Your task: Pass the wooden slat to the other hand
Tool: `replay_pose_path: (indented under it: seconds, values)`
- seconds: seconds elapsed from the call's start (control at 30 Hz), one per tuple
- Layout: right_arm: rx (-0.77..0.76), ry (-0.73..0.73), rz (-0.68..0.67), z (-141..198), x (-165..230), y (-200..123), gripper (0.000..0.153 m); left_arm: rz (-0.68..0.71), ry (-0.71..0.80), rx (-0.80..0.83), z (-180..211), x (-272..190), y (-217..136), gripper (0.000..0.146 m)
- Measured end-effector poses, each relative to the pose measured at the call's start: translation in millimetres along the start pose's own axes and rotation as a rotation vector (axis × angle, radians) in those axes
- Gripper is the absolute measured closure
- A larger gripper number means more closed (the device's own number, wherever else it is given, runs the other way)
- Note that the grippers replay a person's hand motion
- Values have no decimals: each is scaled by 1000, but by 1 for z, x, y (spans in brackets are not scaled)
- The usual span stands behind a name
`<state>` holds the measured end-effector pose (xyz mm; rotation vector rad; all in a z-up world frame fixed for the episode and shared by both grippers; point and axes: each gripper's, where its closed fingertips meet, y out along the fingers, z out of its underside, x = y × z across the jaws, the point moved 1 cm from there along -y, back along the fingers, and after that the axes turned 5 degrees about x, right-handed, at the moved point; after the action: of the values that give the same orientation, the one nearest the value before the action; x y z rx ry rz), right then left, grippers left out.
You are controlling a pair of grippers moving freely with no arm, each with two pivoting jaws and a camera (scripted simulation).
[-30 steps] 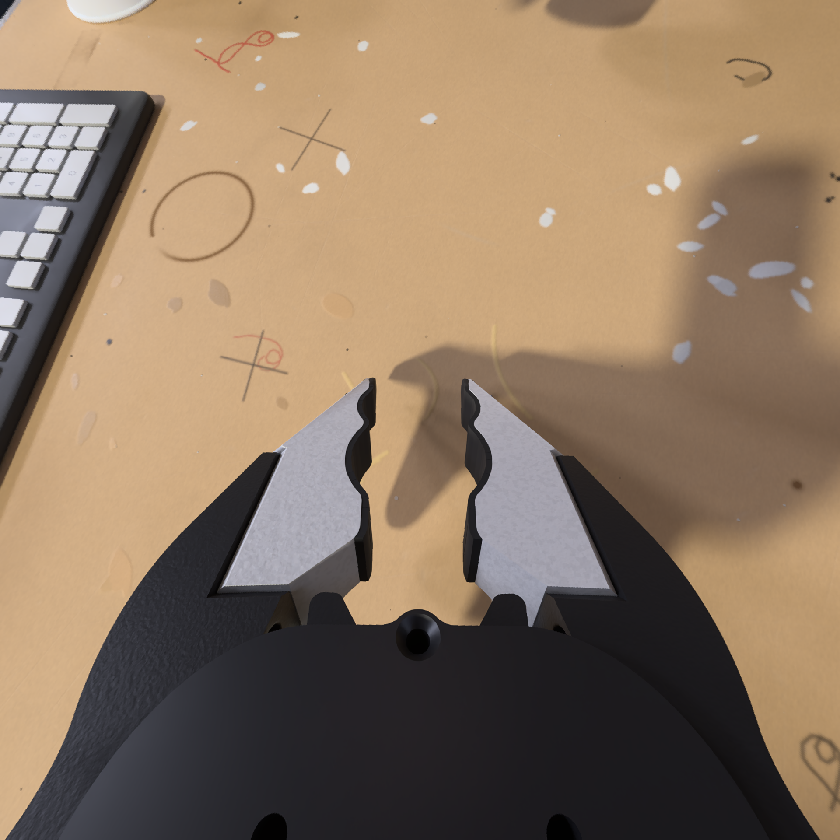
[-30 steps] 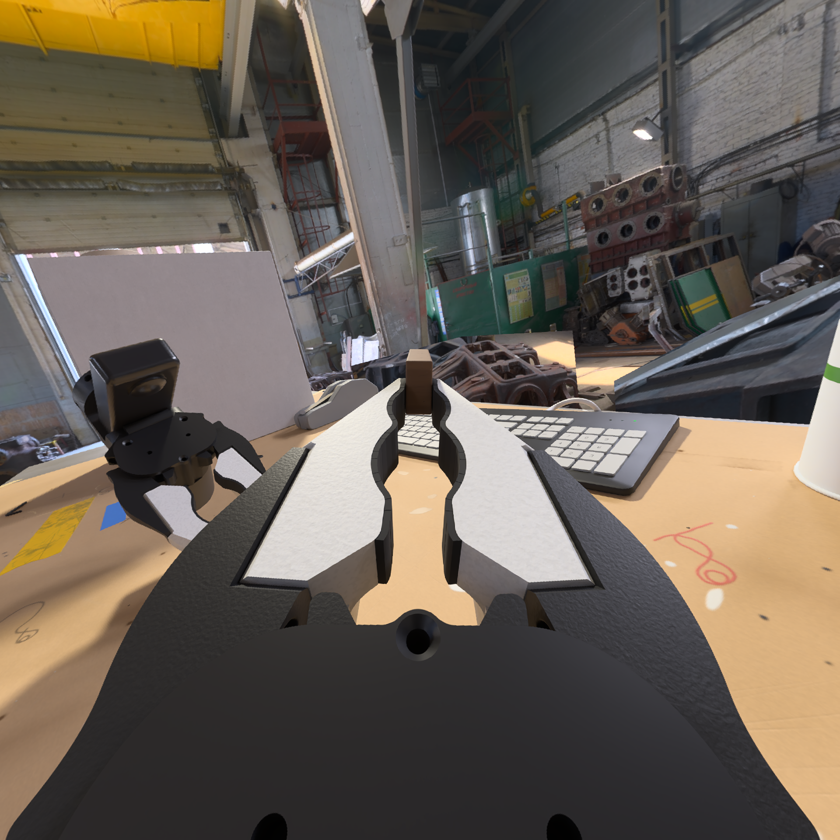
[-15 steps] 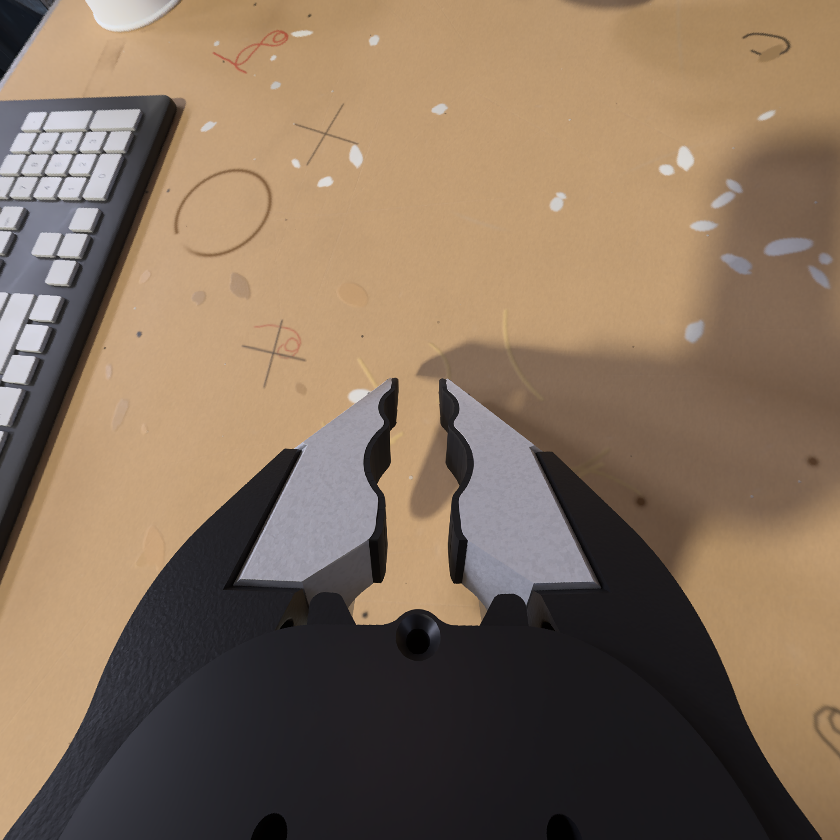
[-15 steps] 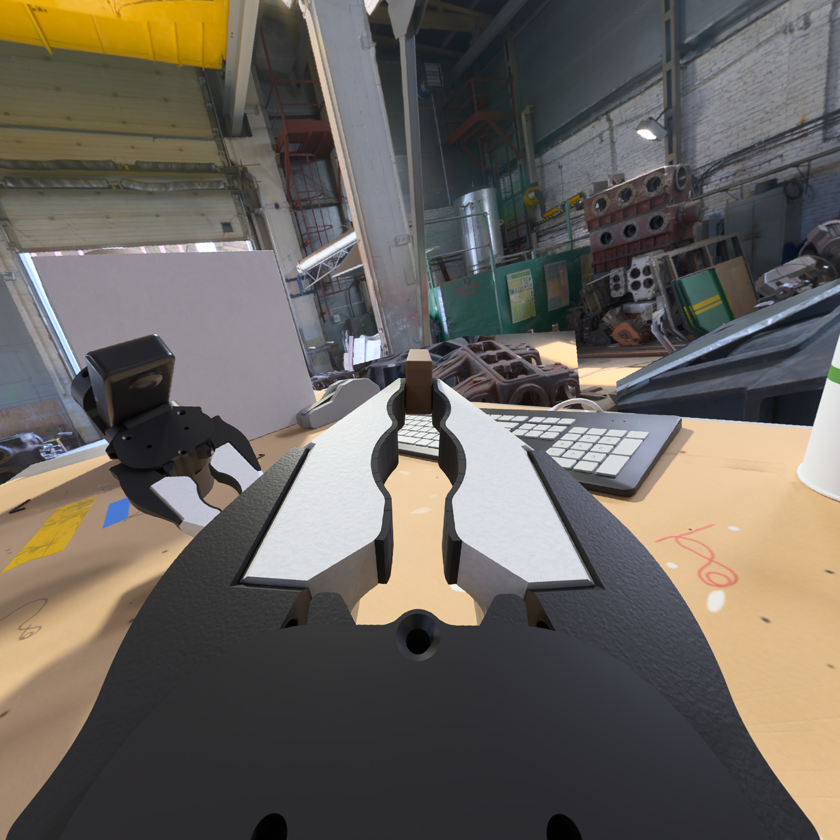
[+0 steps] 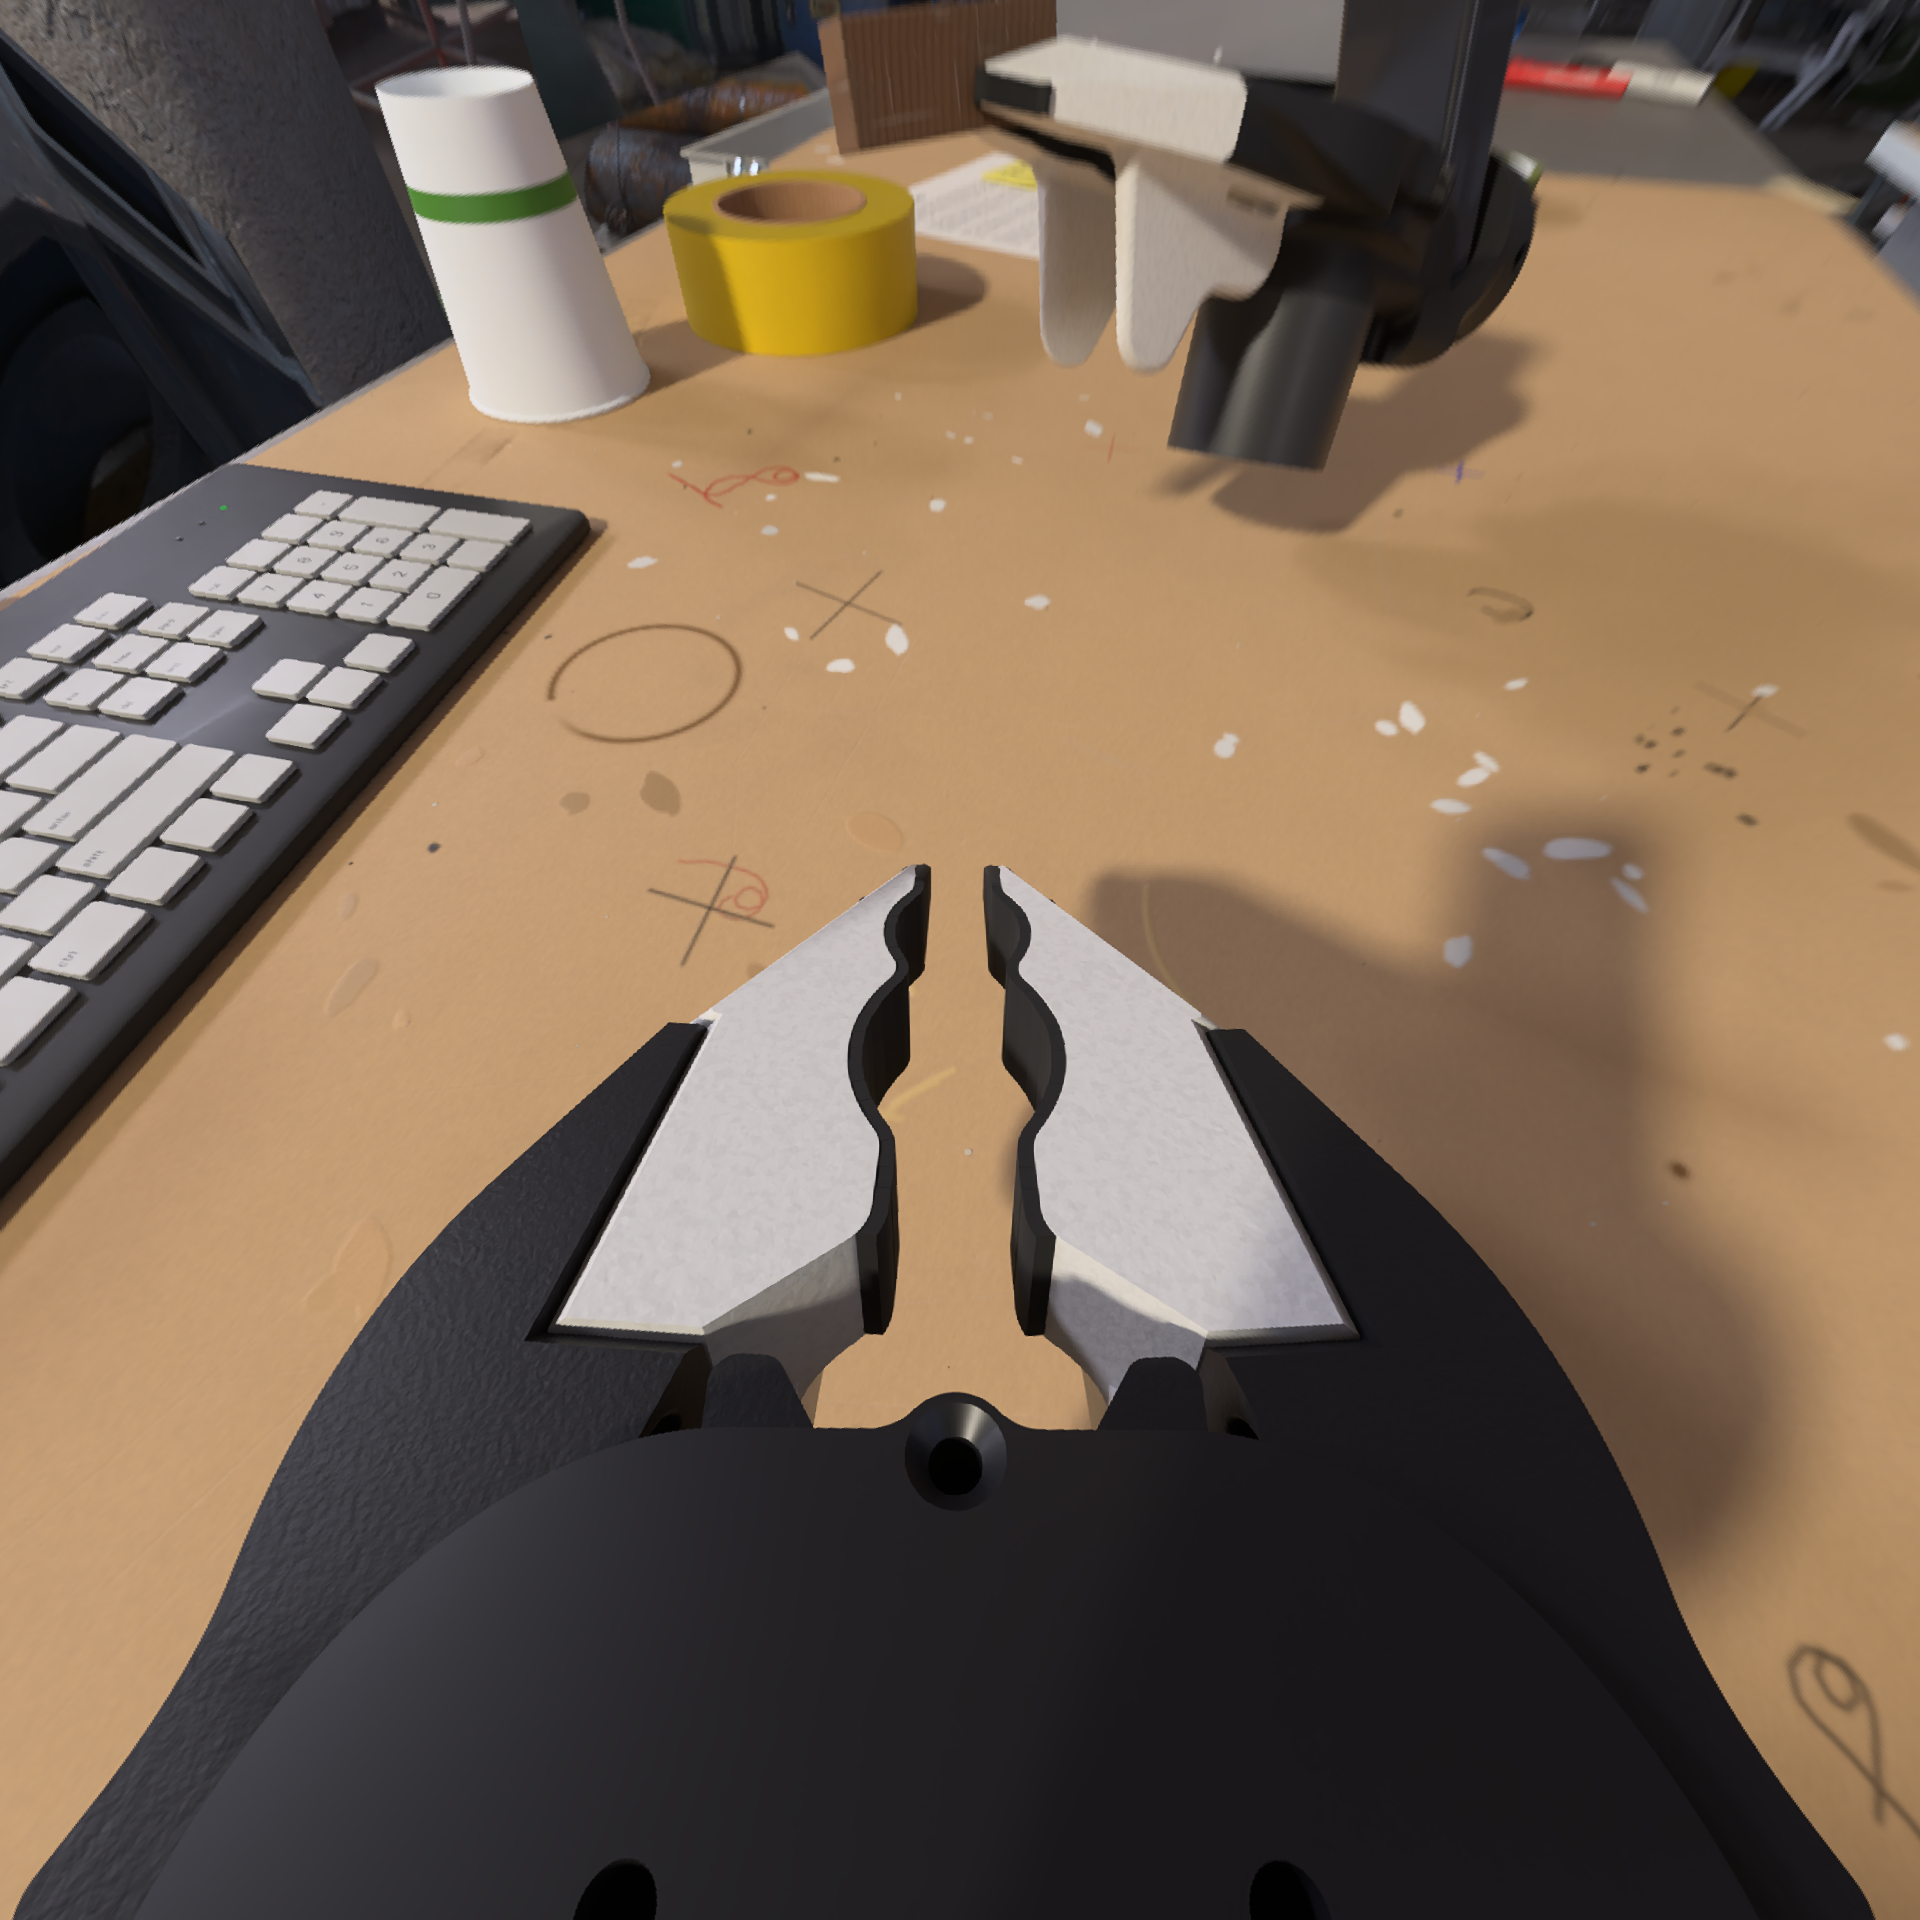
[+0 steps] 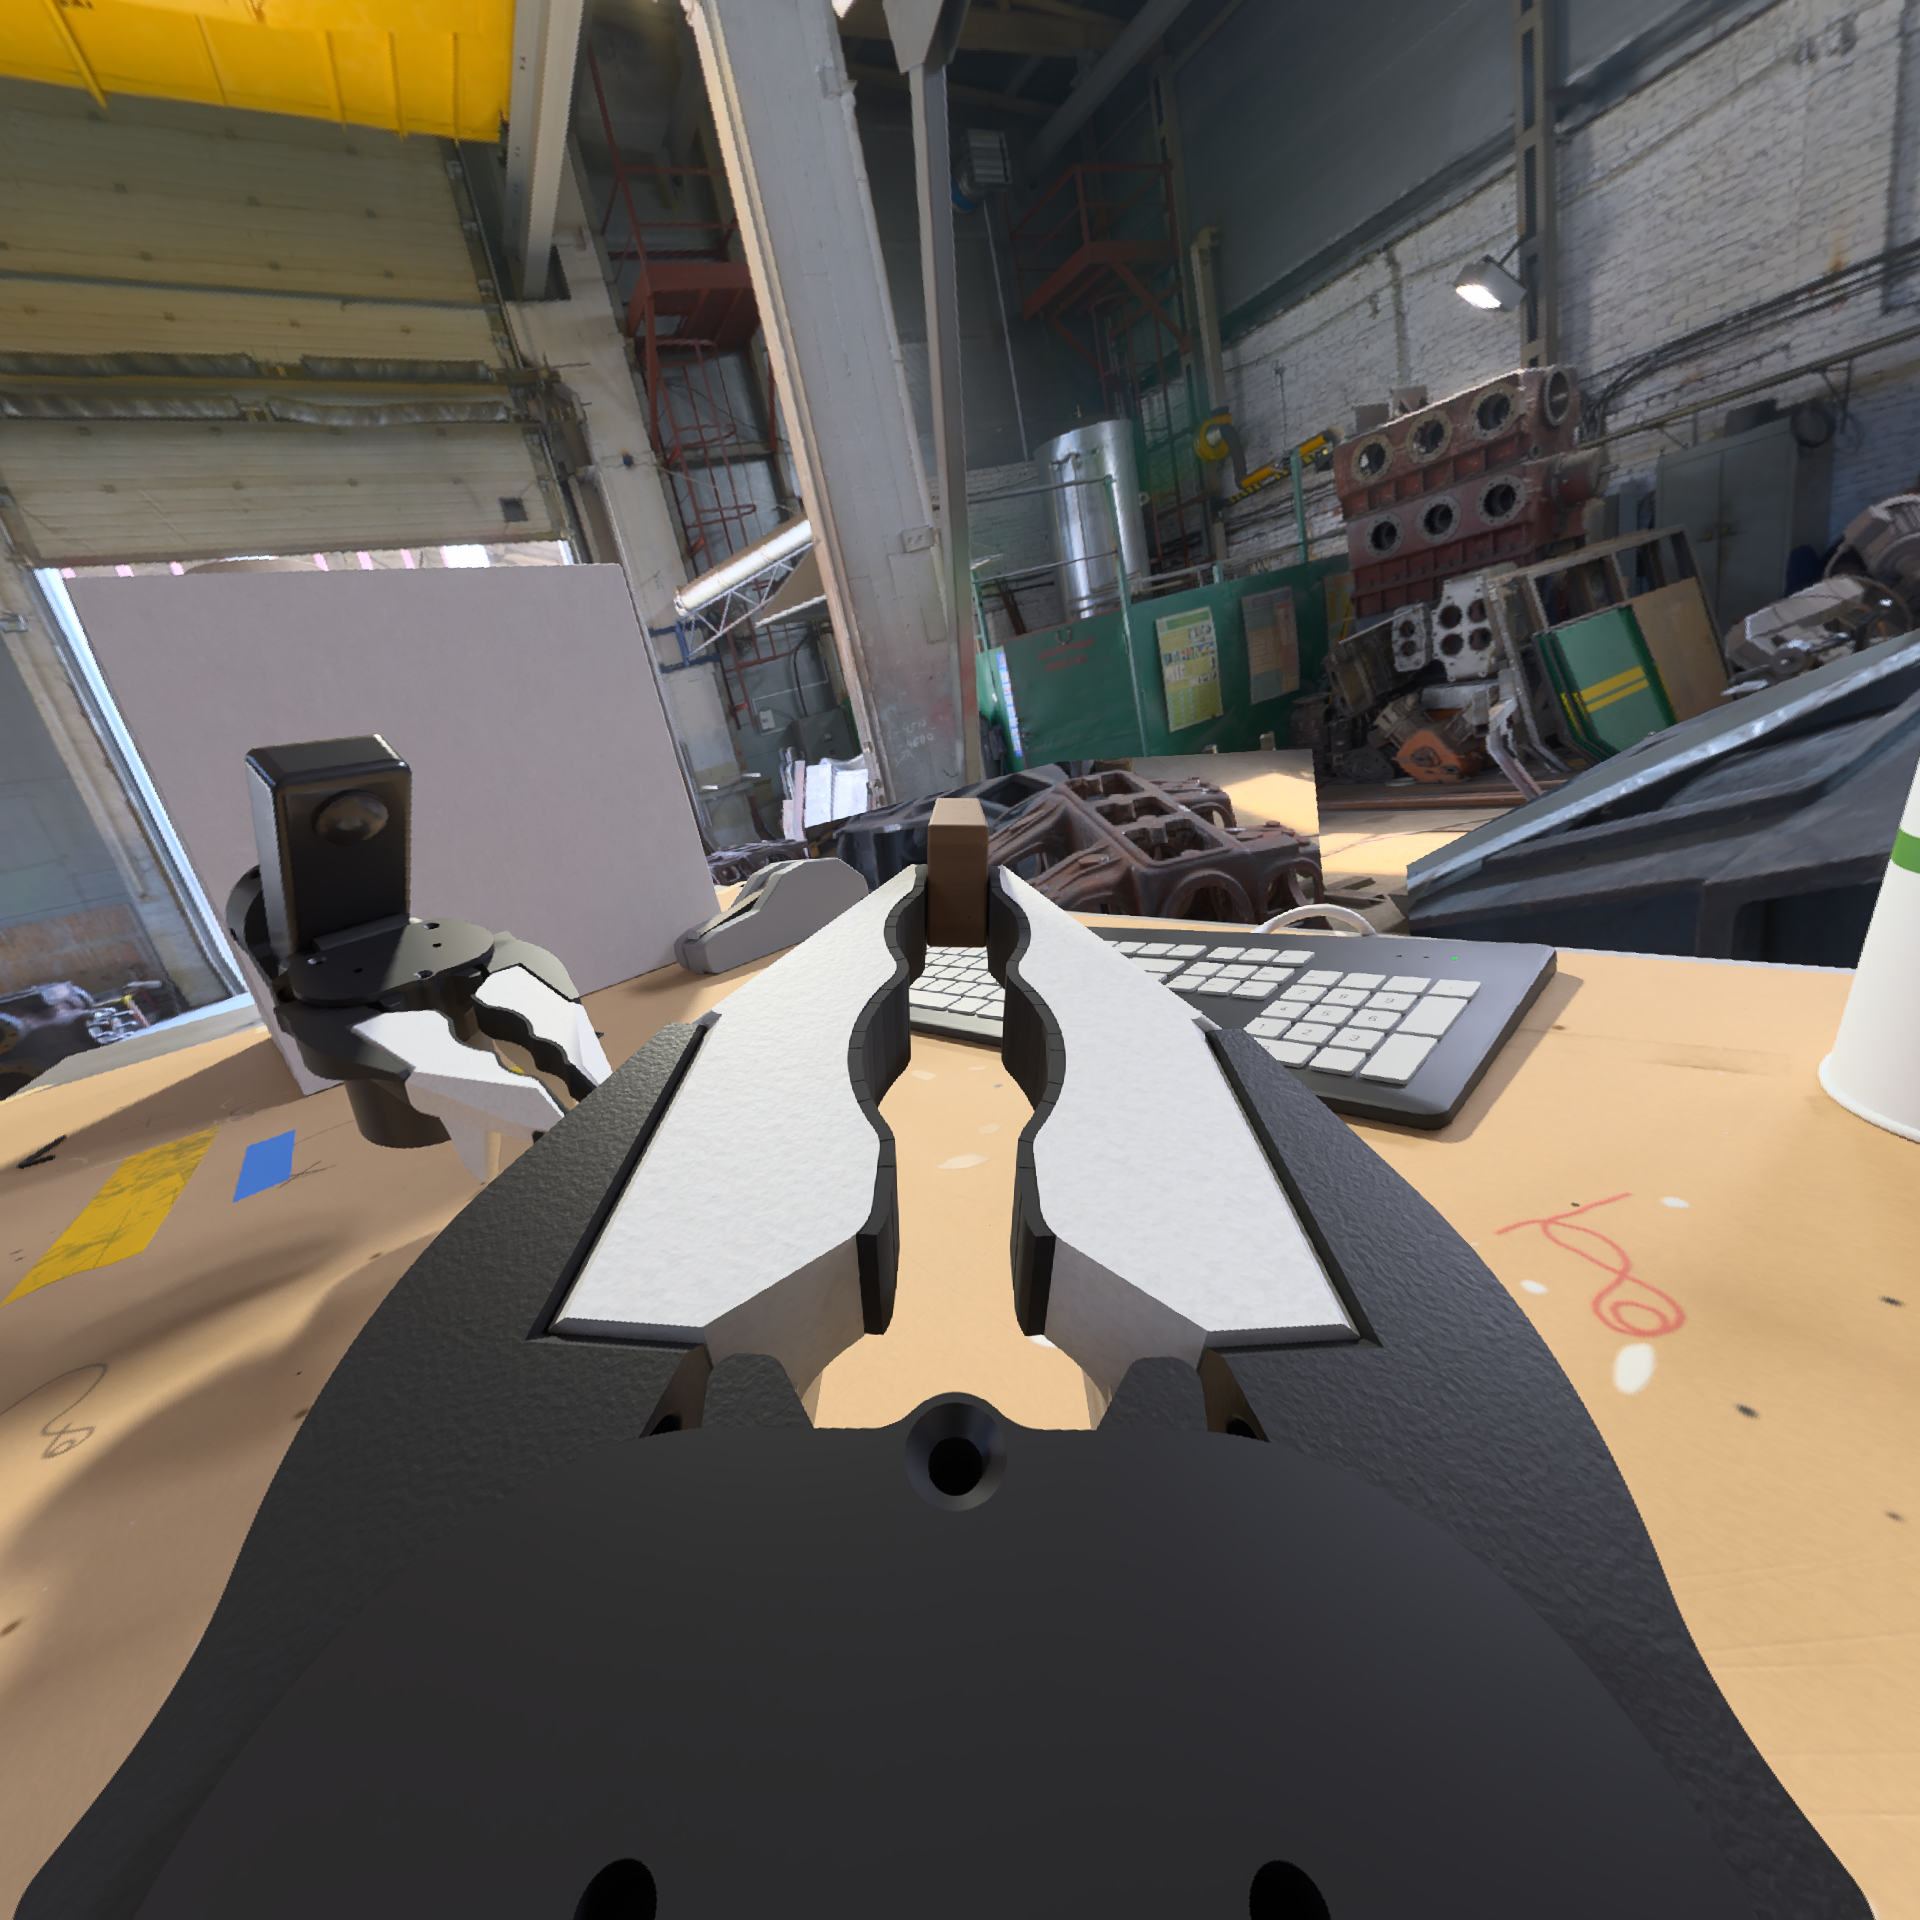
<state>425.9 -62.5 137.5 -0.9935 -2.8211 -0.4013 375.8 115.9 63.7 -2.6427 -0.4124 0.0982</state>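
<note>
The wooden slat point(image 6: 956, 878) is a dark brown strip standing upright, pinched between the fingertips of my right gripper point(image 6: 956, 914), which is shut on it above the table. In the left wrist view the slat point(image 5: 935, 73) shows at the top edge, held by the right gripper point(image 5: 1023, 109). My left gripper point(image 5: 957, 883) is empty, its jaws drawn almost together, low over the tan table point(image 5: 1247, 644). In the right wrist view the left gripper point(image 6: 566, 1086) hangs to the left, apart from the slat.
A black keyboard with white keys point(image 5: 208, 727) lies at the left. A white paper cup with a green band point(image 5: 509, 239) and a yellow tape roll point(image 5: 795, 260) stand at the far side. A grey stapler-like object point(image 6: 769, 914) lies beyond the keyboard point(image 6: 1299, 1008).
My left gripper's jaws have narrowed from clearly open to almost together. It has tilted up and moved closer to the right gripper. The right gripper still holds the slat, hardly moved.
</note>
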Motion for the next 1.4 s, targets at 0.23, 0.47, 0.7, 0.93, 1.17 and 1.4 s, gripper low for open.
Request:
replay_pose_path:
  seconds: [0.23,0.47,0.7,0.93,1.17,1.4]
  values:
    - [-8,6,22,-1,-3,-1,143,15,-12,-24,-3,-1,-3,137]
    - [0,2,16,0,-2,0,143,20,-38,-96,-9,2,-11,127]
    - [16,3,0,2,0,2,143,4,-41,-74,-7,3,-9,127]
    - [39,-11,-23,4,4,4,143,22,-23,-47,-5,-1,-6,127]
    - [33,19,-215,6,31,7,143,-105,65,-125,-43,-11,-7,117]
    - [2,-112,-594,4,96,-1,143,-55,203,-152,-105,-52,23,95]
